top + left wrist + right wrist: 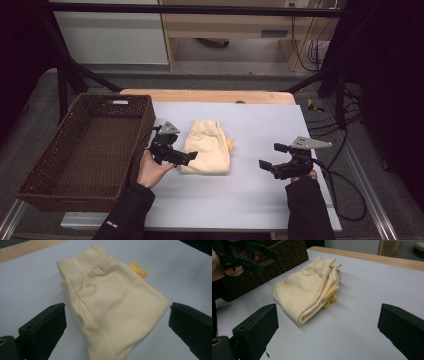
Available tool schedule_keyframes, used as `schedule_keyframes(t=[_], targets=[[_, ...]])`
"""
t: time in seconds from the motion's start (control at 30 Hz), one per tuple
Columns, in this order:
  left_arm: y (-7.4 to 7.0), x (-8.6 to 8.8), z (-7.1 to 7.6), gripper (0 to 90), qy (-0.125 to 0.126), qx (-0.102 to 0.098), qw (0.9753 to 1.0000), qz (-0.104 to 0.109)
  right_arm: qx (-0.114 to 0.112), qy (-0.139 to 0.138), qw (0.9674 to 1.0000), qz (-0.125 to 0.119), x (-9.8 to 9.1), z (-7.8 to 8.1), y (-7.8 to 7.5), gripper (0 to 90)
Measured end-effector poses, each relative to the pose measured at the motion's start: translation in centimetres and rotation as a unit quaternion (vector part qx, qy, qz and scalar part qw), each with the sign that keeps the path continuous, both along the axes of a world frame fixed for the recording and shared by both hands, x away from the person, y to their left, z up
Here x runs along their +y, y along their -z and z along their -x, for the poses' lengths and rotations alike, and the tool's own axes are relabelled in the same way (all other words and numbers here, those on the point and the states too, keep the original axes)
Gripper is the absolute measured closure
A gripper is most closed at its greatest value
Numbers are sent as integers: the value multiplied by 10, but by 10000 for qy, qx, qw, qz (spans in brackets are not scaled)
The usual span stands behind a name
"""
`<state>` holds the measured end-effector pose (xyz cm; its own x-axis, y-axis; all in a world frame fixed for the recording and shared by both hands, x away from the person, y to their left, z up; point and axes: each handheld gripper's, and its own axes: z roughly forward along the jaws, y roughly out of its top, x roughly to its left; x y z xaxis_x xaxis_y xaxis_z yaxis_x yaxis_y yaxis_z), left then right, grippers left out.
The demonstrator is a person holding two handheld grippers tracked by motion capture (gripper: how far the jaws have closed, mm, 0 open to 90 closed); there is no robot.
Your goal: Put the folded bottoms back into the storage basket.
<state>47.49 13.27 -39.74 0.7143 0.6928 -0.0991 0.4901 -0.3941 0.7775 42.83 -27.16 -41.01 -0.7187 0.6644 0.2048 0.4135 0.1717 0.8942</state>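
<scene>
The left gripper (187, 157) hangs with its jaws spread wide, just at the near left corner of the folded yellow shorts (207, 146), which lie flat on the pale surface (260, 200) straight ahead of it. The right gripper (266, 165) is spread too, holding nothing, well off to the far side of the shorts from the left one.

From where I stand, the risk is a shallow bite: if the left gripper closes on the top layer only, the fold will likely fall open as the cloth lifts, and a trailing leg could catch the rim of the wicker basket (145, 131) behind that gripper. Pressing down too hard might also drag the pale sheet.

How many layers the fold holds is hard to tell. A small orange piece (331, 298) pokes out from under the shorts' edge; what it is I cannot say.
</scene>
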Motion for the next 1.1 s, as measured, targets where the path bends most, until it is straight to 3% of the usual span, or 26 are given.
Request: schedule_keyframes(t=[0.53,0.73,1.1], targets=[[16,0,-24,20,-210,213,9995,-42,6,3,10000,-1,-1,0,0,33],[22,-1,-30,28,-290,247,9991,-160,-1,1,10000,18,-1,0,1,33],[31,1,-41,88,-435,407,9981,-163,4,0,10000,19,-1,0,1,33]])
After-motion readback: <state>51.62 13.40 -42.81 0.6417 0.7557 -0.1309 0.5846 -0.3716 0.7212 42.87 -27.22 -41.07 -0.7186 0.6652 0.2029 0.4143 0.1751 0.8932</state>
